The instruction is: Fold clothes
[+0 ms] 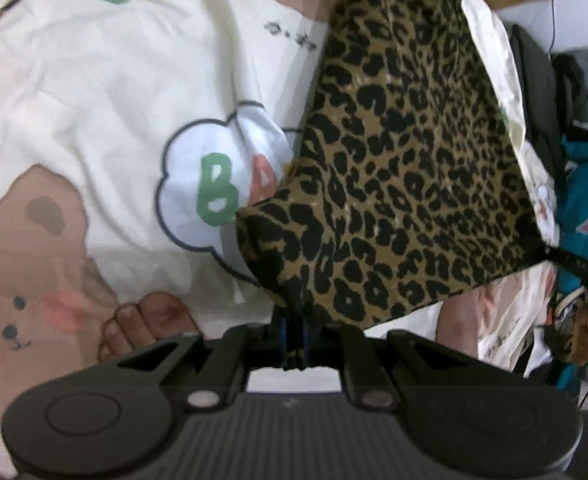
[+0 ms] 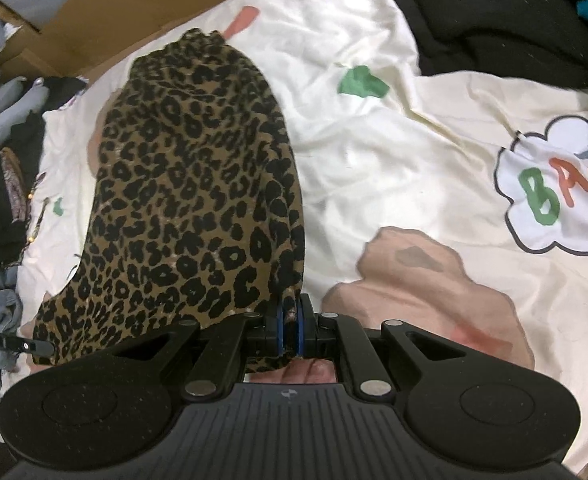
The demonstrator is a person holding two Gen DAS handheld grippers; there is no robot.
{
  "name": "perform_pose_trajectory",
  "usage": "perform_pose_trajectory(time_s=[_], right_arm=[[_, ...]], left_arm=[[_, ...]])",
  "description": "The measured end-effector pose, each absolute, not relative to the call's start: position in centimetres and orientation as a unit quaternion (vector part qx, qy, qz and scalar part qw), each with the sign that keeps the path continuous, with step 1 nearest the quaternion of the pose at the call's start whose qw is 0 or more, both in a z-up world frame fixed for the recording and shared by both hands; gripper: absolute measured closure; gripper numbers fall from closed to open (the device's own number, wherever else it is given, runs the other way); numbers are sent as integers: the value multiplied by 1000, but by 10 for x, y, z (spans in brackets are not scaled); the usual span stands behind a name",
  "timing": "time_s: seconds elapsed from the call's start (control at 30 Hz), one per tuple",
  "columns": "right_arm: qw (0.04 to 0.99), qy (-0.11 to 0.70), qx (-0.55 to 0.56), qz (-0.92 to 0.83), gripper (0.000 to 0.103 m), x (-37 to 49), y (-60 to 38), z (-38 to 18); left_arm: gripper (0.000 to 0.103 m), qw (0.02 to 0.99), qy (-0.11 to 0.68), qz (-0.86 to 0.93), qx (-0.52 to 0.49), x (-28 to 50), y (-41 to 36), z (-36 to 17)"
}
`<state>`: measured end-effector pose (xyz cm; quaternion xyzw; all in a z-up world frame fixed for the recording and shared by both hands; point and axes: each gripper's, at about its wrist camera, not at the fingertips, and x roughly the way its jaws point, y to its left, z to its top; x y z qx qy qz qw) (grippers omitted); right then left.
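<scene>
**Leopard garment stretched between two clamped grippers over a bear-print bedspread**

Cream bedspread (image 2: 394, 140) fills most of both views, printed with brown bears, green leaf shapes and one cloud bubble per view lettered "BA…". One cardboard box (image 2: 73, 12) sits along its far edge in the right wrist view. One dark pile of clothes (image 2: 494, 12) lies at the upper right there, and more dark and grey clothing is heaped off the left edge. One teal garment (image 1: 586, 200) shows at the right edge of the left wrist view.

One leopard-print garment (image 1: 406, 160) is in play, held by both tools. The left gripper (image 1: 294, 334) has its jaws closed on a bunched corner of the fabric. The right gripper (image 2: 289, 328) is likewise pinched shut on an edge of the leopard-print garment (image 2: 197, 184), cloth pressed between its blue pads.

Seen from the right wrist, the garment's long axis runs away from the jaws toward the cardboard box, its far end narrowing there, with the cloth draped to the left of the fingers. From the left wrist, the held bottom edge spans from the left jaws rightward to the other tool's black fingertip (image 1: 574, 262), and the fabric tapers upward toward the frame's top.
</scene>
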<state>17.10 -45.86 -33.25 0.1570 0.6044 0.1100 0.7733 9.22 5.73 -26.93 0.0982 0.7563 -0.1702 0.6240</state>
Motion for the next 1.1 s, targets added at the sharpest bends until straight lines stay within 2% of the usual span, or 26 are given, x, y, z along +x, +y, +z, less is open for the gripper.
perform_pose_trajectory(time_s=[0.37,0.53,0.6,0.67,0.7,0.73,0.77,0.83,1.1], right_arm=[[774,609,138,103,98,186,-444,-360],[772,614,135,97,97,182,-446,-367],[774,616,116,95,95,179,-449,-366],[781,611,99,87,86,173,-454,-358],[784,606,100,86,85,171,-457,-354],[788,599,110,89,80,169,-462,-350],[791,592,120,91,68,168,-466,-346],[798,578,141,95,62,165,-475,-338],[823,537,148,110,62,177,-481,-327]], left_arm=[[95,577,788,-177,124,93,58,-316],[93,568,791,-179,137,91,56,-316],[88,563,796,-173,142,92,54,-309],[85,560,797,-169,149,96,53,-296],[83,563,795,-169,153,99,53,-288],[80,567,791,-169,158,103,52,-279],[78,573,786,-168,163,108,51,-271],[76,589,774,-164,166,123,46,-254],[76,642,720,-199,172,195,-20,-238]])
